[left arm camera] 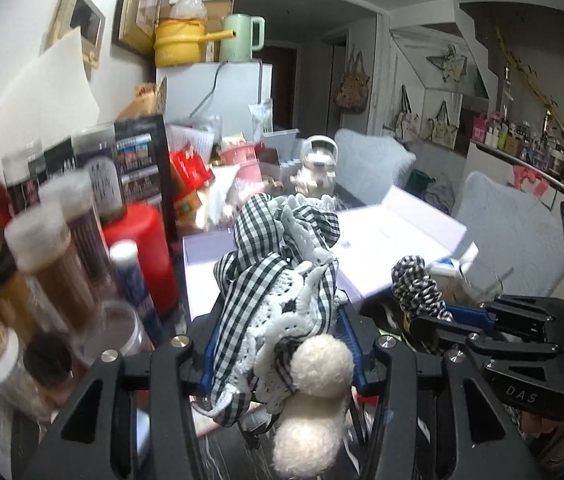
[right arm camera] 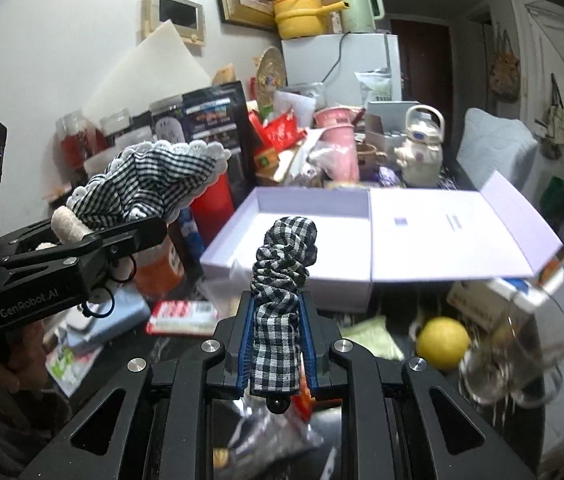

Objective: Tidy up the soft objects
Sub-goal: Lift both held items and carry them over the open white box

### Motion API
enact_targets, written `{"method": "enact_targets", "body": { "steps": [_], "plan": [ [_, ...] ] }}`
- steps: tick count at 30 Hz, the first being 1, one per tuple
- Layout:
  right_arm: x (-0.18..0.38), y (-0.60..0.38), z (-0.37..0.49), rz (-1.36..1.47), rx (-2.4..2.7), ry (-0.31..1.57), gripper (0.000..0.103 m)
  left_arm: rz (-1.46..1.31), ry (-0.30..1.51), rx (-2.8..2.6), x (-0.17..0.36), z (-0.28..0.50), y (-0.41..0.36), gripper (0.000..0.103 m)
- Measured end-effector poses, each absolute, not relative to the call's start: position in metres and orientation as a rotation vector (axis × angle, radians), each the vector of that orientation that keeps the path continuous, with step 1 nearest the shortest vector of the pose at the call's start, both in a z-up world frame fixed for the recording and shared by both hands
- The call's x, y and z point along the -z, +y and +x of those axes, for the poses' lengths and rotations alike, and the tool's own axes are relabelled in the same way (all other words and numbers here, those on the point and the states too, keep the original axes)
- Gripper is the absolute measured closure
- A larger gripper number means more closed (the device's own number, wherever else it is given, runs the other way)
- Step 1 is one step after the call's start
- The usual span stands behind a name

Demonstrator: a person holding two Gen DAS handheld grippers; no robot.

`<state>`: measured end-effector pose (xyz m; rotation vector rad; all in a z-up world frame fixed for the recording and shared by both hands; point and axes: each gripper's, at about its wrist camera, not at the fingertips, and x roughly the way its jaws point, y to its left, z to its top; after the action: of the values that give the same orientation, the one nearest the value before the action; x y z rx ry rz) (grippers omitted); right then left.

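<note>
My left gripper [left arm camera: 277, 316] is shut on a big black-and-white gingham scrunchie [left arm camera: 277, 280] with white lace trim and two white pom-poms [left arm camera: 318, 396] hanging below. In the right wrist view that left gripper [right arm camera: 137, 228] shows at the left with the lace scrunchie [right arm camera: 149, 184] bunched above its fingers. My right gripper [right arm camera: 275, 320] is shut on a smaller gingham scrunchie [right arm camera: 282, 272] that stands up between the blue pads. The same small scrunchie [left arm camera: 418, 284] and right gripper [left arm camera: 442, 316] show at the right of the left wrist view. An open lilac box [right arm camera: 241, 248] lies just beyond both.
Jars and bottles [left arm camera: 53, 248] and a red canister [left arm camera: 145, 248] crowd the left. A yellow lemon [right arm camera: 444, 342], a clear glass [right arm camera: 522, 356], a red packet [right arm camera: 181, 316] and papers lie on the dark table. A ceramic teapot [right arm camera: 420, 152] and pink cups [right arm camera: 338, 140] stand behind the box.
</note>
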<state>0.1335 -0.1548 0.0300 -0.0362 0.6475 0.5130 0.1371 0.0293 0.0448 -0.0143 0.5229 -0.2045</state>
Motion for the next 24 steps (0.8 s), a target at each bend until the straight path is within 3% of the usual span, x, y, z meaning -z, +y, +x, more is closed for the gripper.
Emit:
{"method": "enact_targets", "body": {
  "steps": [24],
  "plan": [
    [-0.094,-0.135,0.264,-0.024,-0.543,0.498,0.082,-0.035,0.431,0.114,-0.084,0.268,0.041,0.055]
  ]
}}
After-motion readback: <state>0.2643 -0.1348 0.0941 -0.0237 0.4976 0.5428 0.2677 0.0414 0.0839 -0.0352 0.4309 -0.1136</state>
